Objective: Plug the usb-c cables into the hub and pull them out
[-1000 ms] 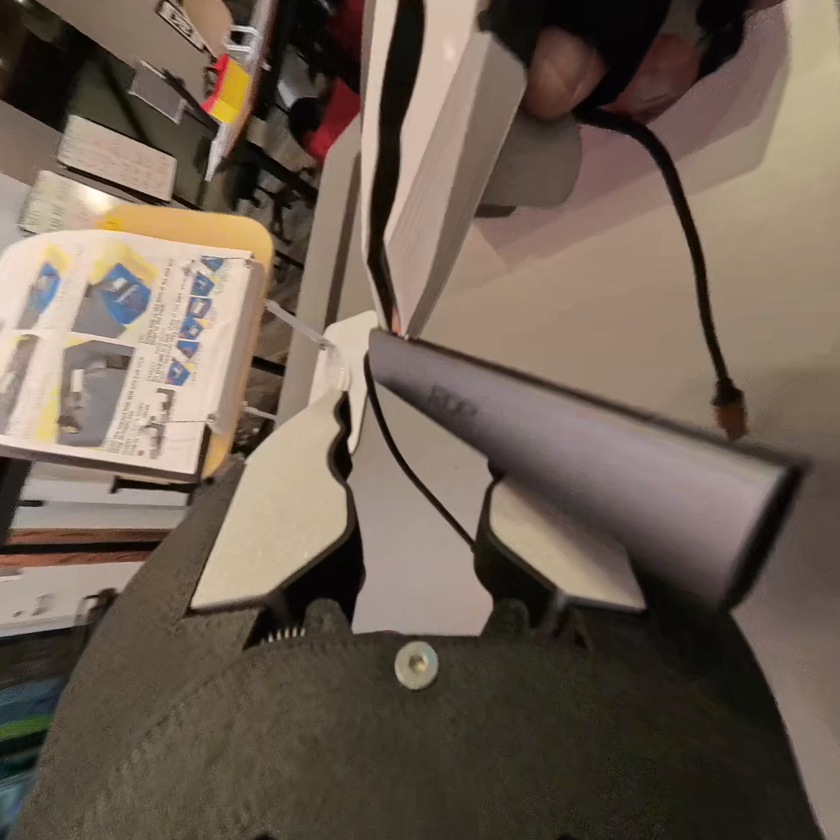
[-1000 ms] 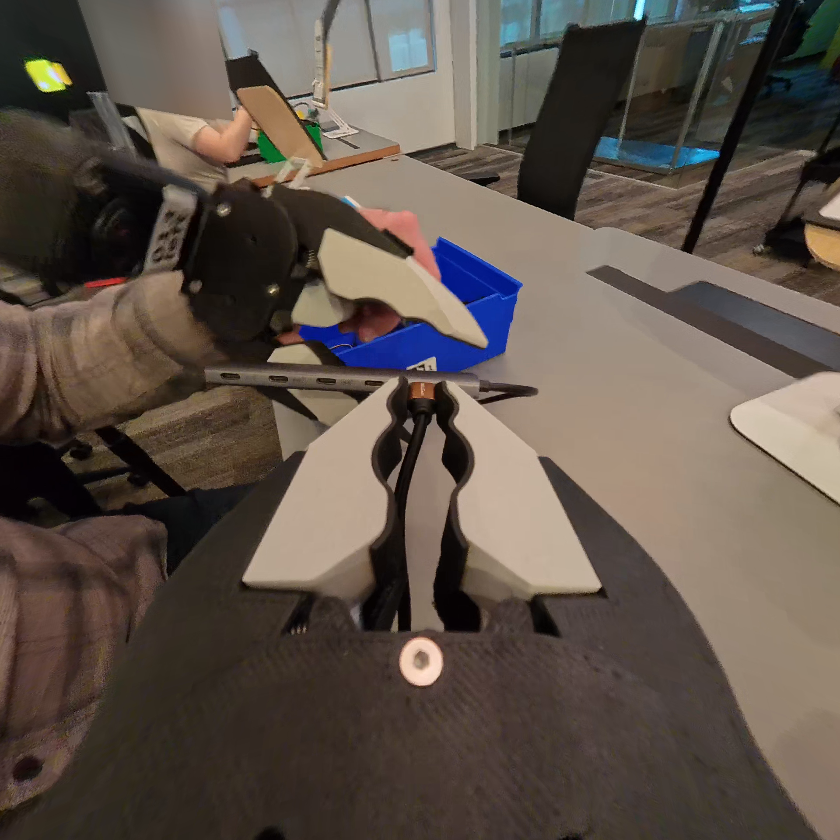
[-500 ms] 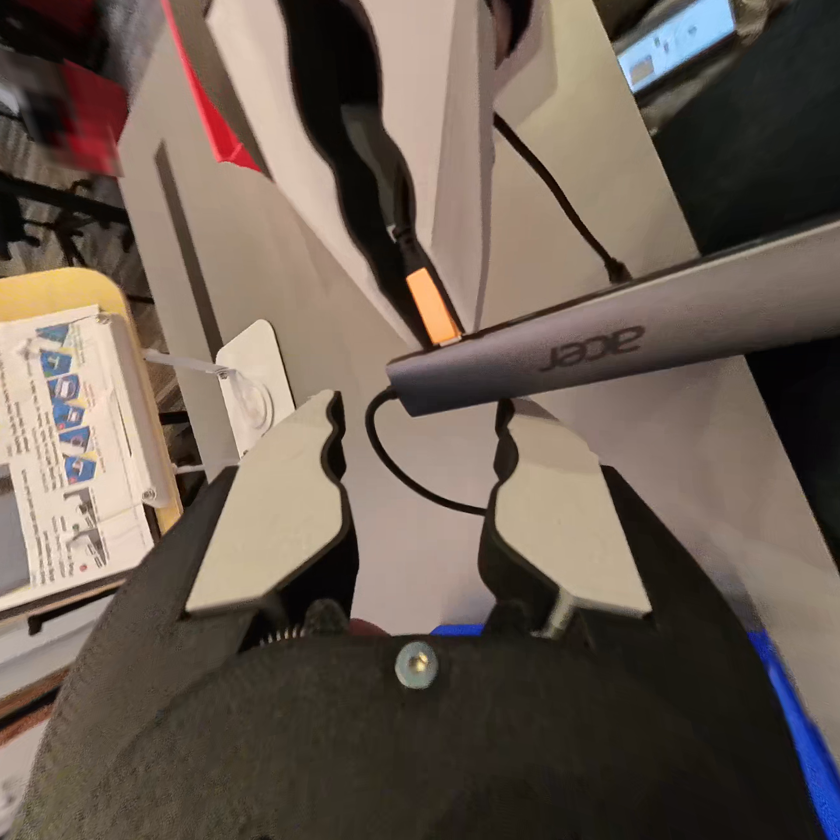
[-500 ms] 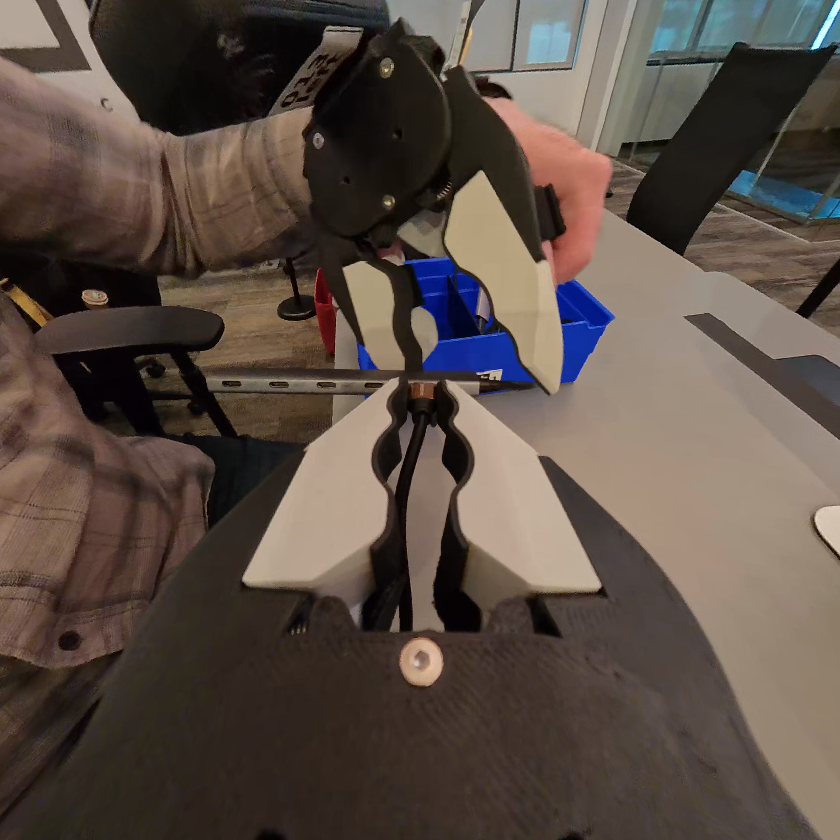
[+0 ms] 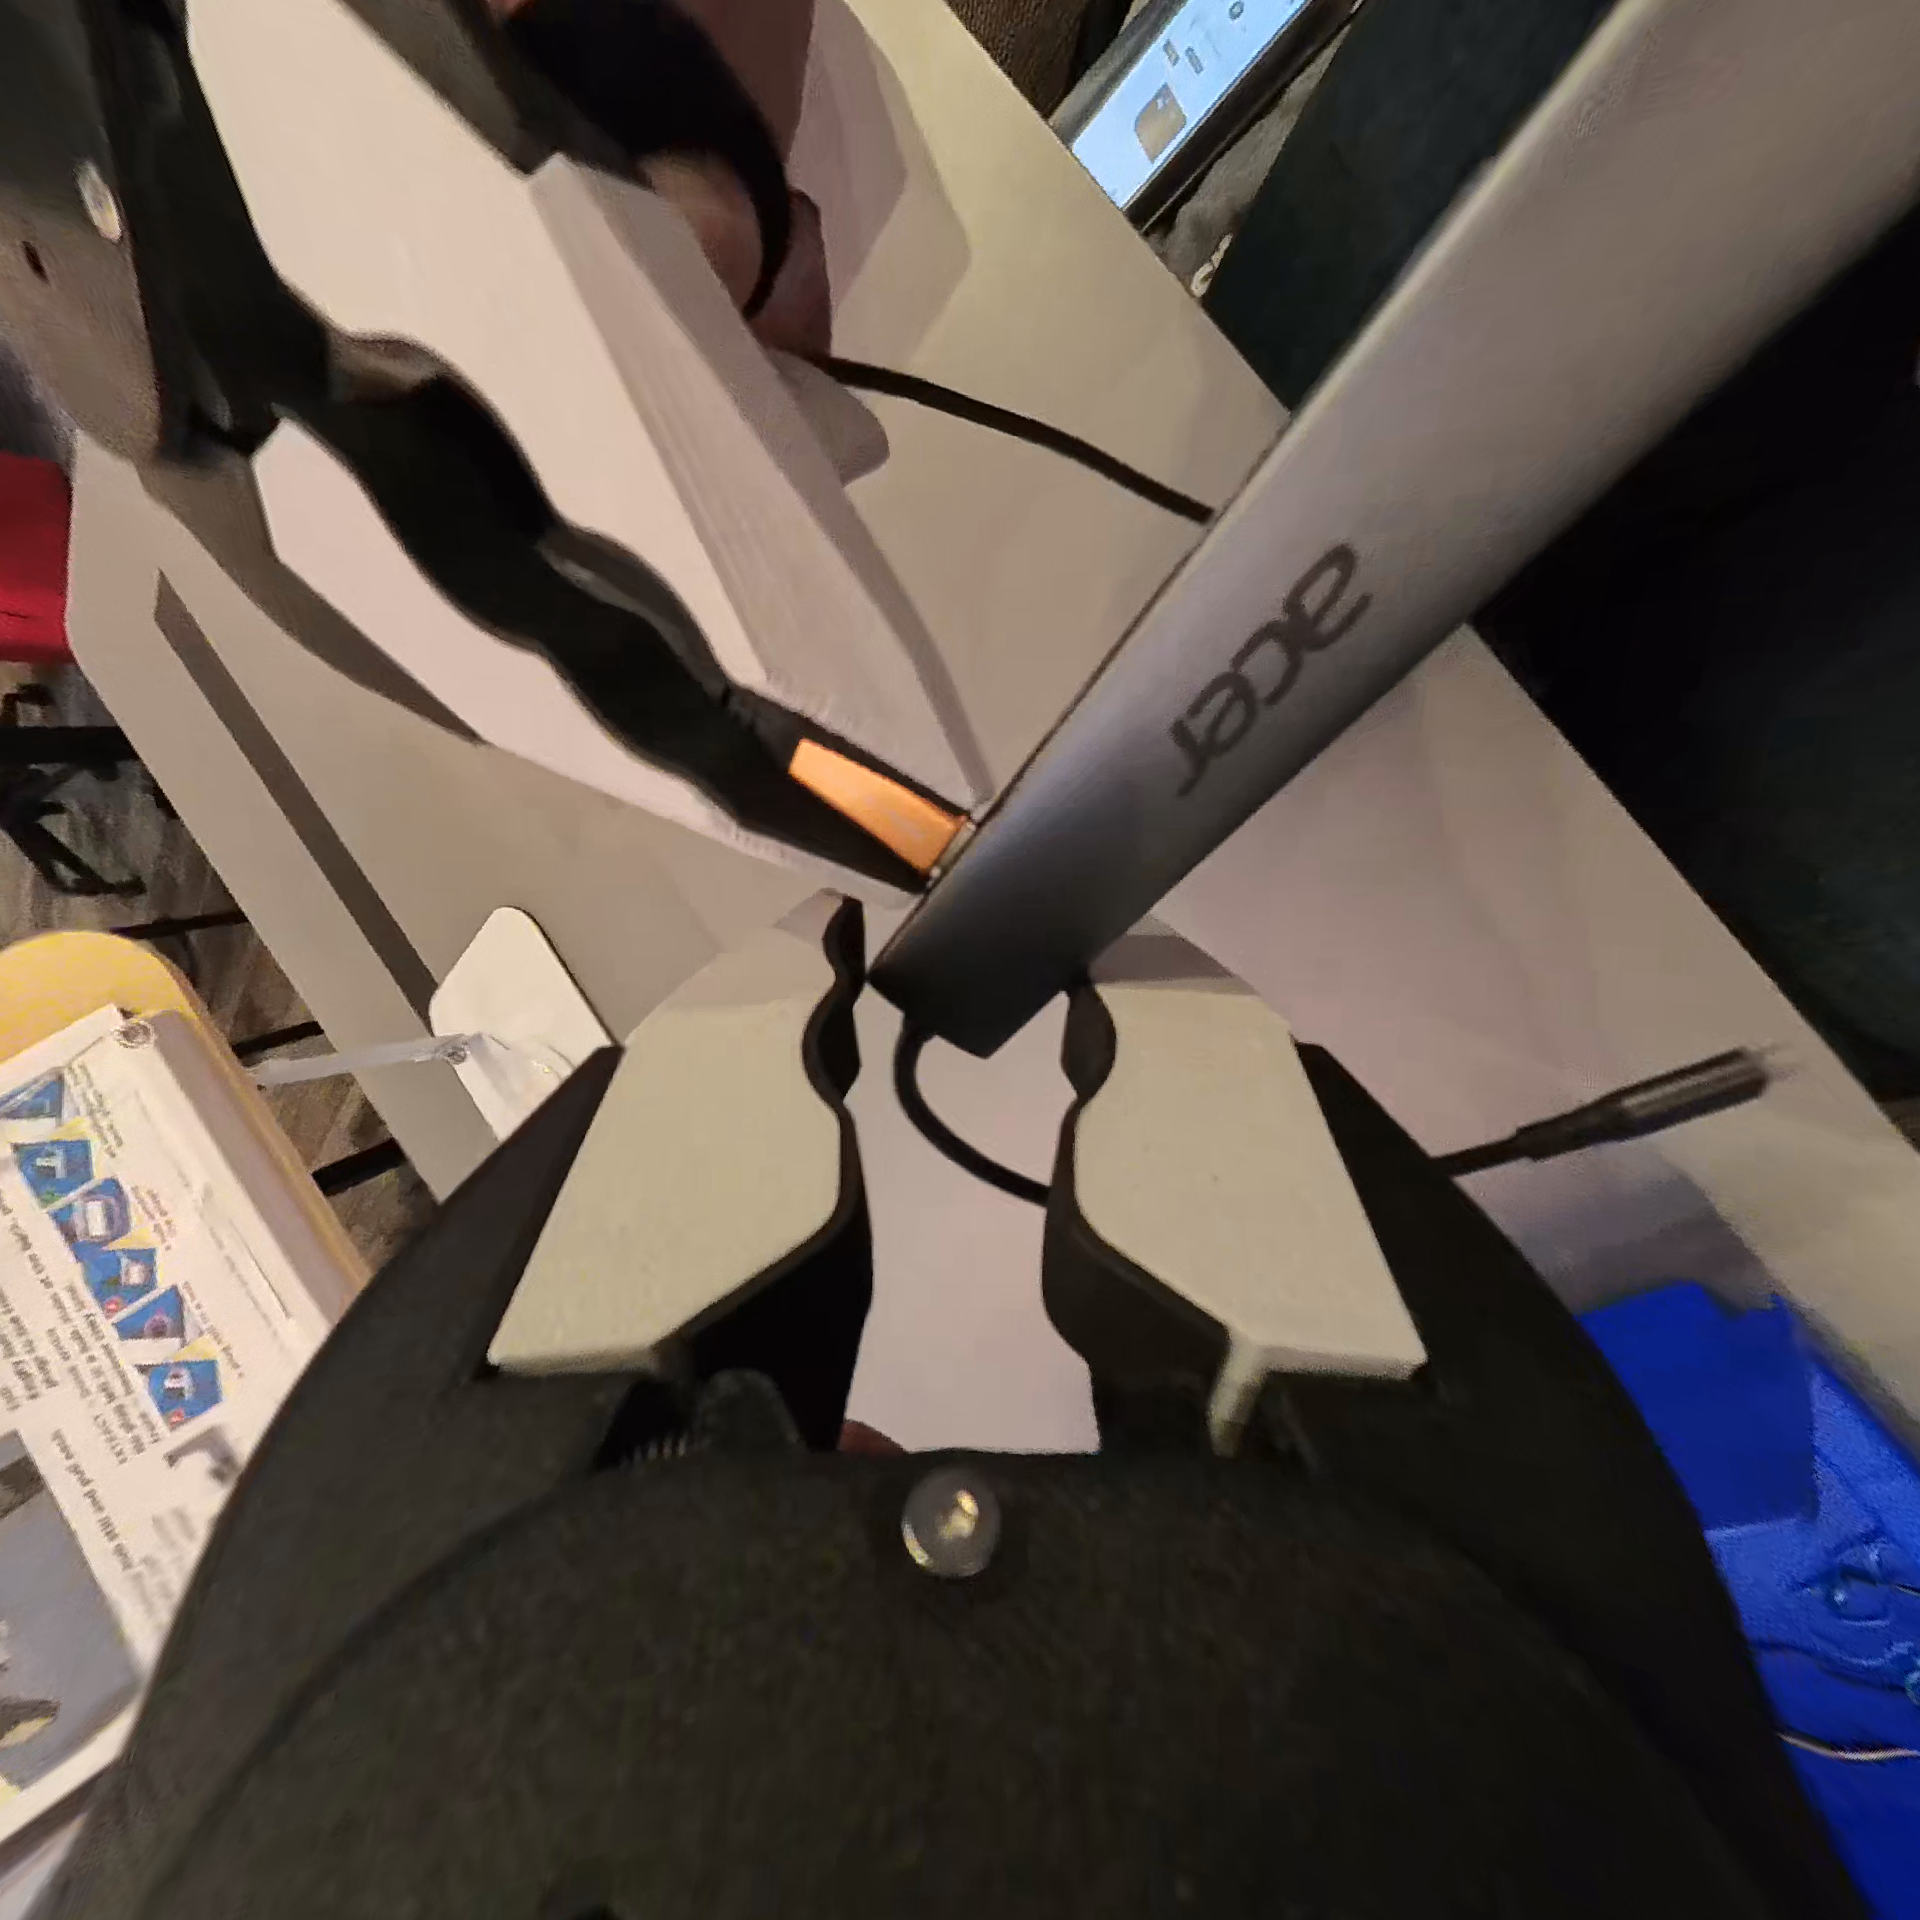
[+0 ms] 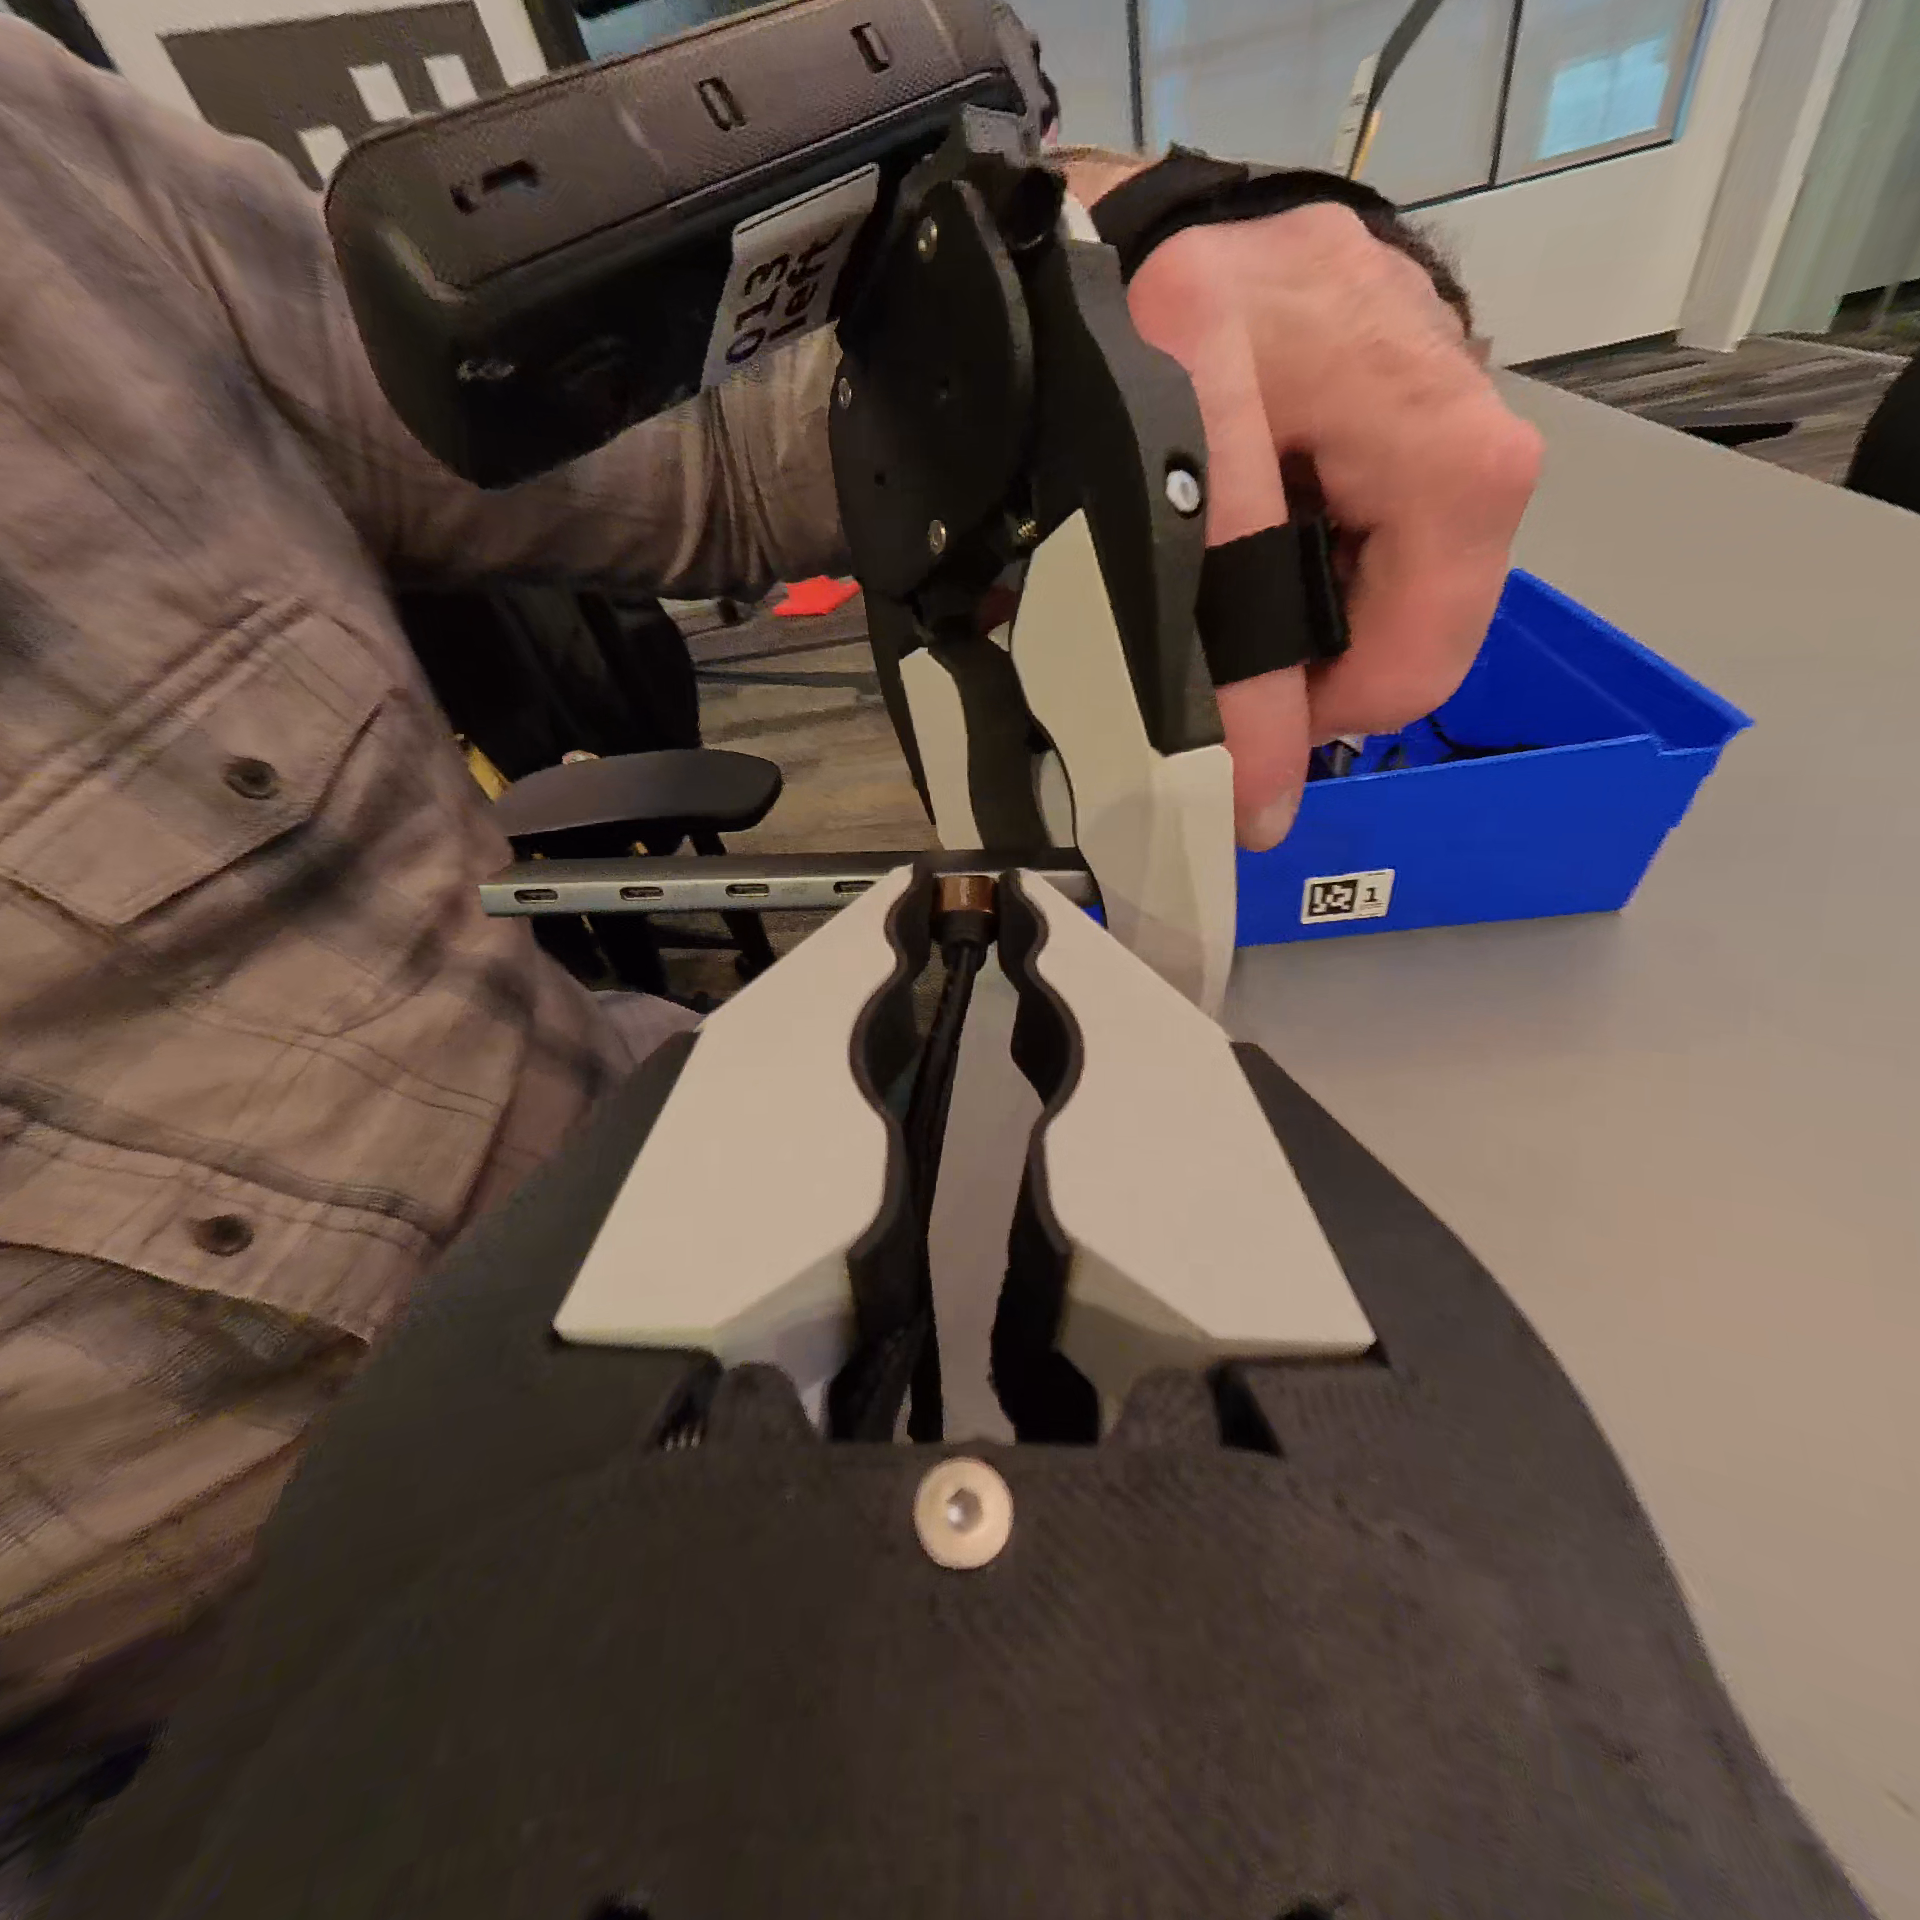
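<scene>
Right now my right gripper (image 6: 961, 894) is clamped on the usb-c cable (image 6: 940, 1029), whose copper-coloured plug (image 6: 962, 891) sits at my fingertips, pressed against the hub (image 6: 686, 885) edge. My left gripper (image 5: 961, 1023) has its jaws narrowed around the hub's (image 5: 1278, 665) near end (whether both fingers truly touch it I cannot tell), with the bar slanting up and away to its right.

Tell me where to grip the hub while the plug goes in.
Grip the hub across its flat faces at the cable end, coming end-on as the left gripper does. That probably leaves the port edge clear for the right gripper's plug.
</scene>
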### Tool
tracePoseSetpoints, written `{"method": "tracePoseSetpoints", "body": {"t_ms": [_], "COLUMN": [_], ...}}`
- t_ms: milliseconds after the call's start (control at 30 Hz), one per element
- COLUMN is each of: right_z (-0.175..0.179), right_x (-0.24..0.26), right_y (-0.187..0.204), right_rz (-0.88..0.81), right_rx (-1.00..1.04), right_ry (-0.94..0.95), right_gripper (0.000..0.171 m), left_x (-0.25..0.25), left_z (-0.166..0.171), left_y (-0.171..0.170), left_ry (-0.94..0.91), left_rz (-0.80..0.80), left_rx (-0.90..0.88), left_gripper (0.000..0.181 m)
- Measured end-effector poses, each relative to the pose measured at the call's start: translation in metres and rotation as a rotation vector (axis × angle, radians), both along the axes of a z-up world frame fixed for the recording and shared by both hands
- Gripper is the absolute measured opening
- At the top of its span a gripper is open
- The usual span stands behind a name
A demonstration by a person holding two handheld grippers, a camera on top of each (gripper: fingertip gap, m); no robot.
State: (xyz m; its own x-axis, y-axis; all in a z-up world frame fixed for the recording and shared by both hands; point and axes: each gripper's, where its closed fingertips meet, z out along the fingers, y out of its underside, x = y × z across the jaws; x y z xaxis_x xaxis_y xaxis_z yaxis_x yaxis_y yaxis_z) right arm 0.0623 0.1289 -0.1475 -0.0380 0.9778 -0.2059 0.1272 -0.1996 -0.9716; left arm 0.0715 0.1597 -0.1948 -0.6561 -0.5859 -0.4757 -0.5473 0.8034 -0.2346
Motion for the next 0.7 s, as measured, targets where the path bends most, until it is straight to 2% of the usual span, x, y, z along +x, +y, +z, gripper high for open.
{"method": "tracePoseSetpoints", "body": {"t_ms": [200,500,600,700], "right_z": [-0.001,-0.004,-0.005,0.0], "right_x": [0.002,0.002,0.0,0.005], "right_y": [-0.002,-0.008,-0.006,0.01], "right_rz": [0.051,0.101,0.066,-0.035], "right_rx": [-0.071,-0.113,-0.06,-0.026], "right_ry": [0.048,0.054,0.024,0.032], "right_gripper": [0.01,0.01,0.01,0.01], "left_x": [0.003,0.0,-0.001,0.003], "left_z": [-0.003,-0.007,-0.009,-0.001], "left_y": [-0.005,-0.012,-0.01,0.01], "left_ry": [0.03,0.088,0.098,0.029], "left_rz": [-0.071,-0.125,-0.127,-0.018], "left_rx": [0.093,0.107,0.134,0.176], "left_gripper": [0.029,0.025,0.025,0.031]}}
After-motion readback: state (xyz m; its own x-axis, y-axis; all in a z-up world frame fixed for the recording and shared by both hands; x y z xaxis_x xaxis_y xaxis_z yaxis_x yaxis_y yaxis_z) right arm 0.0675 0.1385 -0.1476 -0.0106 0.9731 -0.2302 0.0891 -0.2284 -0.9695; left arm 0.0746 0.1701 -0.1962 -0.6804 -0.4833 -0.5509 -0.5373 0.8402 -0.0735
